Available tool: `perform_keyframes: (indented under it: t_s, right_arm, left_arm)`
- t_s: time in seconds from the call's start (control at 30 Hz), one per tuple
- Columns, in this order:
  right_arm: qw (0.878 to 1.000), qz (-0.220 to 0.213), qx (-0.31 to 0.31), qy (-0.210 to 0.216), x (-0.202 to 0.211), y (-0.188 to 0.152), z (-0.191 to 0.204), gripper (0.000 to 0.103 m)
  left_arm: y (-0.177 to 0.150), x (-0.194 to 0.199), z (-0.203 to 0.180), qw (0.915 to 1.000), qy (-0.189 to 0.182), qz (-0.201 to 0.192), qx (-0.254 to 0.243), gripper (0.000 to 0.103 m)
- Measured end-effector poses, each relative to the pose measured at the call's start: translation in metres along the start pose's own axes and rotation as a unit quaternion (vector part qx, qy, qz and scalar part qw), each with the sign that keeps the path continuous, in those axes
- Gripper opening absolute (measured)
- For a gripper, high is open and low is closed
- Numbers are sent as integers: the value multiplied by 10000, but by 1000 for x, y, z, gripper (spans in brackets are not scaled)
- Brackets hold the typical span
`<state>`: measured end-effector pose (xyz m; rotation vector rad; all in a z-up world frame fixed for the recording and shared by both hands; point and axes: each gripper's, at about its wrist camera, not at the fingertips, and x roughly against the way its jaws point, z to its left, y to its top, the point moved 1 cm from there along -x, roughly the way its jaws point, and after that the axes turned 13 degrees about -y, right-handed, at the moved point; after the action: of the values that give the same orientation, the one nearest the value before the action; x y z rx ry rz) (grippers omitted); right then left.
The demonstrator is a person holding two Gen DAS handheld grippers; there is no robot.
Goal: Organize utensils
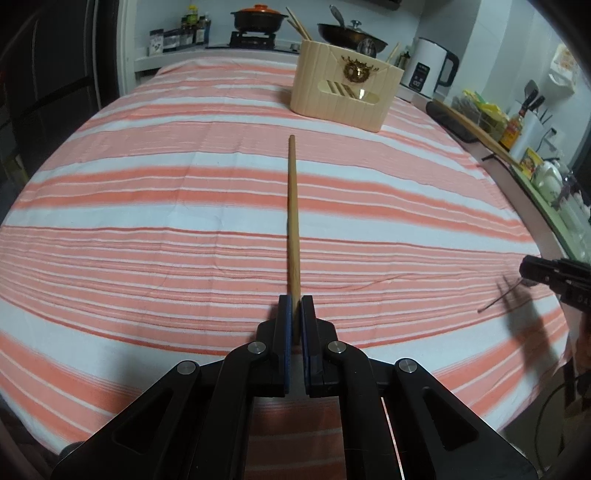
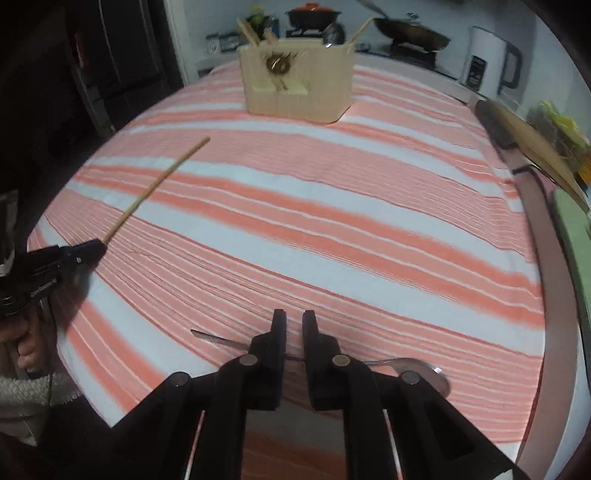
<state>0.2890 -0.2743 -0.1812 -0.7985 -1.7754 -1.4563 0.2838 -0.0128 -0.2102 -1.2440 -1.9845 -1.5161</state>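
While the left gripper [image 1: 295,317] clamps a wooden chopstick [image 1: 293,206] pointing out over the striped cloth [image 1: 147,229], the right gripper [image 2: 294,325] hangs with jaws parted above a metal spoon [image 2: 413,365] lying crosswise on the cloth, pads clear of it. Far back stands the beige utensil holder [image 1: 343,92].

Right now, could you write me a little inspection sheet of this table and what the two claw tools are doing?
Surface: striped cloth covering the table, lightly wrinkled.
Job's things: wooden chopstick in the left gripper; metal spoon lying on the cloth; beige utensil holder at the far end, chopsticks already in it.
Clutter: nothing seen on the cloth.
Grippers: left gripper shut on the chopstick; right gripper slightly open astride the spoon's handle, pads not pressing it.
Cables: a thin dark cable by the person's hand.
Surroundings: stove with pots, white kettle, bottles along the counter.
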Motion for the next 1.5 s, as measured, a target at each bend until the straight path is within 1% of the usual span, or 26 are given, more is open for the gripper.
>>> perform_keyframes:
  t_s: [0.07, 0.1, 0.17, 0.23, 0.3, 0.4, 0.5, 0.6, 0.67, 0.73, 0.77, 0.83, 0.87, 0.93, 1.0, 1.03, 1.07, 1.1, 1.13, 1.17, 1.2, 1.23, 1.3, 1.4, 1.43, 1.5]
  right_arm:
    - [9988, -150, -162, -428, 3, -7, -7, 30]
    - [9988, -227, -196, -377, 2, -10, -5, 30]
    - [9991, -181, -364, 131, -4, -11, 5, 30]
    - [9976, -290, -585, 215, -9, -5, 17, 29]
    - [9954, -292, -825, 384, -8, -1, 23, 29]
    - [9918, -191, -1151, 527, 10, -14, 6, 29]
    - [9907, -201, -1342, -65, 26, -38, -19, 29]
    - [9800, -125, -1966, -268, 18, -51, -49, 31]
    - [9721, -169, -2329, -224, 5, -49, -64, 31]
    - [9658, -162, -2564, -358, -10, -43, -74, 31]
    - [9655, -105, -2577, -349, -19, -38, -79, 31]
    - [9667, 53, -2517, -469, -38, -27, -85, 14]
    - [9685, 50, -2443, -475, -44, -20, -88, 8]
    - [9772, -43, -2062, -498, -53, 1, -84, 7]
    - [9881, -249, -1476, -365, -60, 28, -68, 7]
    - [9919, -370, -1180, -297, -63, 41, -58, 7]
    - [9938, -484, -959, -299, -64, 51, -49, 8]
    - [9940, -624, -841, -330, -64, 60, -42, 9]
    - [9935, -720, -797, -364, -60, 65, -37, 14]
    - [9926, -795, -824, -401, -54, 67, -33, 28]
    - [9913, -843, -896, -465, -46, 67, -31, 31]
    - [9911, -826, -907, -508, -40, 64, -27, 31]
    - [9925, -769, -810, -502, -26, 53, -13, 31]
    - [9939, -774, -630, -461, -12, 30, 13, 31]
    - [9932, -812, -651, -518, -8, 23, 18, 31]
    - [9912, -913, -752, -588, -1, 10, 20, 31]
  left_arm:
    - [-2, 0, 1, 9999, -43, 117, 3, 3]
    - [-3, 1, 2, 9999, -55, 129, 13, 4]
    - [-3, 3, 2, 9999, -40, 135, 31, 4]
    - [-3, 4, 2, 9999, -16, 112, 65, 4]
    - [-2, 7, 2, 9999, -3, 86, 85, 4]
    - [-2, 10, 2, 9999, -56, 121, 34, 4]
    - [-5, 9, 3, 9998, -105, 191, 46, 4]
    - [-6, 5, 0, 9996, -167, 235, 6, 4]
    - [-5, 3, -3, 9995, -180, 254, -21, 4]
    - [-5, 4, -5, 9995, -182, 254, -34, 4]
    - [-5, 4, -6, 9996, -167, 244, -40, 4]
    - [-5, 5, -5, 9996, -144, 239, -39, 4]
    - [-5, 6, -4, 9996, -133, 249, -33, 4]
    - [-6, 5, -2, 9995, -134, 285, -10, 4]
    - [-8, 7, 0, 9994, -183, 291, 12, 4]
    - [-9, 9, 2, 9993, -225, 287, 45, 6]
    - [-9, 11, 4, 9991, -296, 288, 93, 11]
    - [-10, 14, 7, 9989, -357, 285, 144, 13]
    - [-11, 17, 9, 9988, -375, 275, 165, 18]
    - [-12, 21, 10, 9988, -384, 270, 141, 22]
    - [-14, 24, 9, 9989, -379, 273, 96, 24]
    - [-17, 26, 8, 9990, -355, 280, 45, 29]
    - [-23, 23, 1, 9989, -246, 375, -102, 30]
    - [-28, 16, -14, 9980, 167, 318, -526, 30]
    - [-27, 13, -16, 9977, 245, 271, -572, 30]
    - [-24, 9, -16, 9982, 307, 144, -491, 30]
